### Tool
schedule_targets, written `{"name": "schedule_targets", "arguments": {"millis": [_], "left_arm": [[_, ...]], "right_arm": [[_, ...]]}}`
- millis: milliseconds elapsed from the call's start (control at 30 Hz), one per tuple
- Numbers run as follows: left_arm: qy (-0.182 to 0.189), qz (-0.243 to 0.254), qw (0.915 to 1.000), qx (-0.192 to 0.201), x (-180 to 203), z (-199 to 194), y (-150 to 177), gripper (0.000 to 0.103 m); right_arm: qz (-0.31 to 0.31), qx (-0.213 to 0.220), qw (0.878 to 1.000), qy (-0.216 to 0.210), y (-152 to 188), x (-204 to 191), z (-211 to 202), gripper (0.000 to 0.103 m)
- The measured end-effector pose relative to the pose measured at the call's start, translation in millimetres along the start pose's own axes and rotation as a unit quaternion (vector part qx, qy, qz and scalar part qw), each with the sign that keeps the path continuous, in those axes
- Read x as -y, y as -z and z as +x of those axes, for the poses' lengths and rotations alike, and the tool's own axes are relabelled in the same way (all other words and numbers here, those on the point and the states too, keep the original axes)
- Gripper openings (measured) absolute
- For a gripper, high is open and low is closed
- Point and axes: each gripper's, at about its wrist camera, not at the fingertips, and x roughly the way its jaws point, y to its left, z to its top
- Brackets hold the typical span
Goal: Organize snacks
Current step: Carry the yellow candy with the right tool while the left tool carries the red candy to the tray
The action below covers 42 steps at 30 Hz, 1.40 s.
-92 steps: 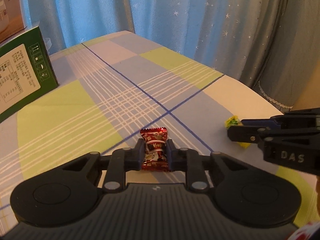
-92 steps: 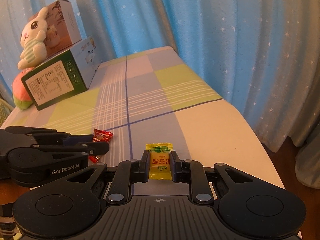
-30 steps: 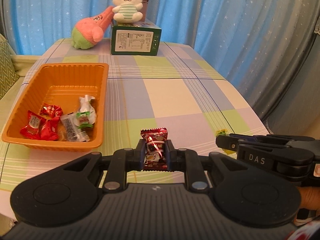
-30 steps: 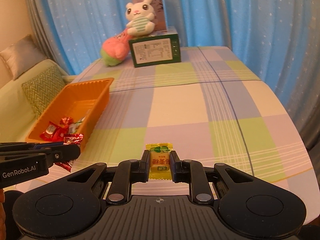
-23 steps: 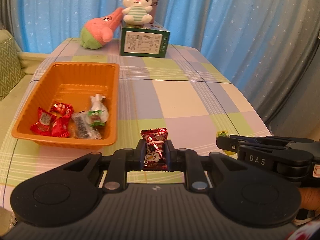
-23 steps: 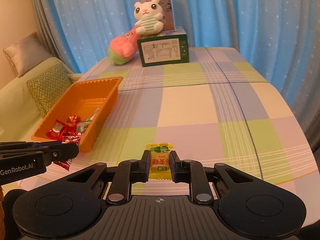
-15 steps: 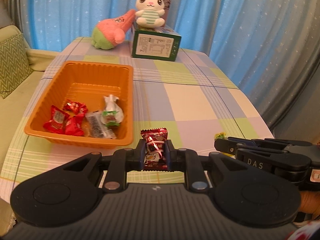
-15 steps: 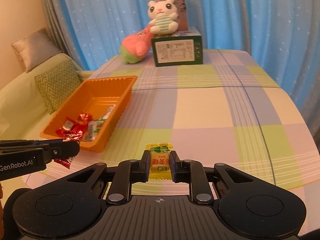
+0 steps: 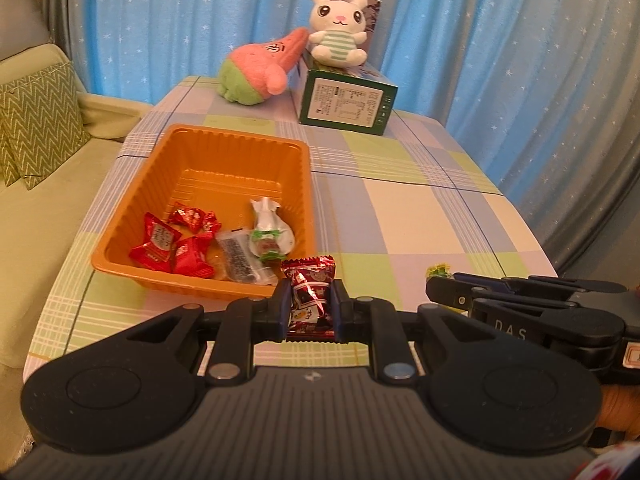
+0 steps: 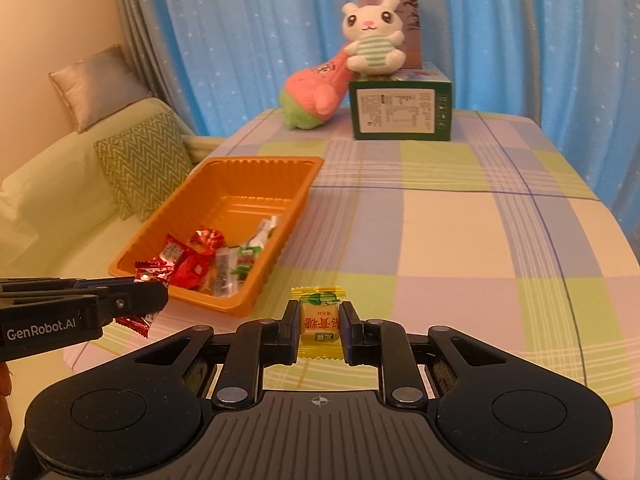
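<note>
My left claw (image 9: 309,307) is clamped on a dark red candy (image 9: 310,298), its wrapper pinched upright between the pads, above the table's (image 9: 420,216) near edge and just past the tray's (image 9: 224,148) near right corner. My right claw (image 10: 320,327) grips a yellow candy (image 10: 320,322) the same way, over the near middle of the table and to the right of the tray. The orange tray sits along the table's left edge; in its near end lie red candies (image 9: 172,246), a dark clear-wrapped piece (image 9: 240,260) and a white and green sweet (image 9: 268,232). At the far edge a green box (image 9: 346,106) carries a plush rabbit (image 9: 338,38), with a pink and green plush (image 9: 260,70) leaning against the box's left side.
</note>
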Motion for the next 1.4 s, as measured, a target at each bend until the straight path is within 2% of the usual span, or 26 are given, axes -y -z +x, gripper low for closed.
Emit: {"name": "schedule_targets", "arguments": {"millis": [667, 1400], "left_arm": [[-0.032, -0.017, 0.9993, 0.001, -51.5, 8.9, -24.0, 0.018], [-0.038, -0.014, 0.9991, -0.012, -76.4, 40.7, -44.3, 0.018]], "right_arm": [[-0.031, -0.004, 0.999, -0.030, -28.9, -37.9, 40.8, 0.020], [-0.049, -0.014, 0.998, -0.048, -57.5, -55.7, 91.1, 0.020]]}}
